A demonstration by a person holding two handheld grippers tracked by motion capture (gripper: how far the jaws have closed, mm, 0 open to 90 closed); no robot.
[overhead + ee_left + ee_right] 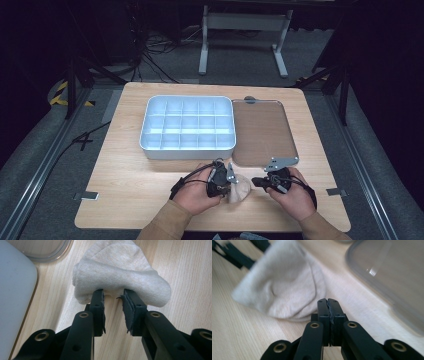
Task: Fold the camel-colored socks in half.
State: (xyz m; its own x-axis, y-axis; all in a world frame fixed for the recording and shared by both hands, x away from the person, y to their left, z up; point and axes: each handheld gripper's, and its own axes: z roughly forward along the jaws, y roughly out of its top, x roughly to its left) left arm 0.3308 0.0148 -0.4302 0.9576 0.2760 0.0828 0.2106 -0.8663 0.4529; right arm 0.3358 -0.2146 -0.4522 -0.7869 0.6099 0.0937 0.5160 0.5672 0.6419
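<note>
Beige sock (120, 277) bunched on the tabletop (130, 175) near the lid (262, 130), its edge tucked between the half-spread left gripper (113, 298), right gripper (328, 301) pressed together and empty beside it; likely to slip free if lifted, for want of pinch.

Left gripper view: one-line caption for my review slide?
Left hand-held gripper, jaws parted, tips against a bunched beige sock on the wooden table.
</note>
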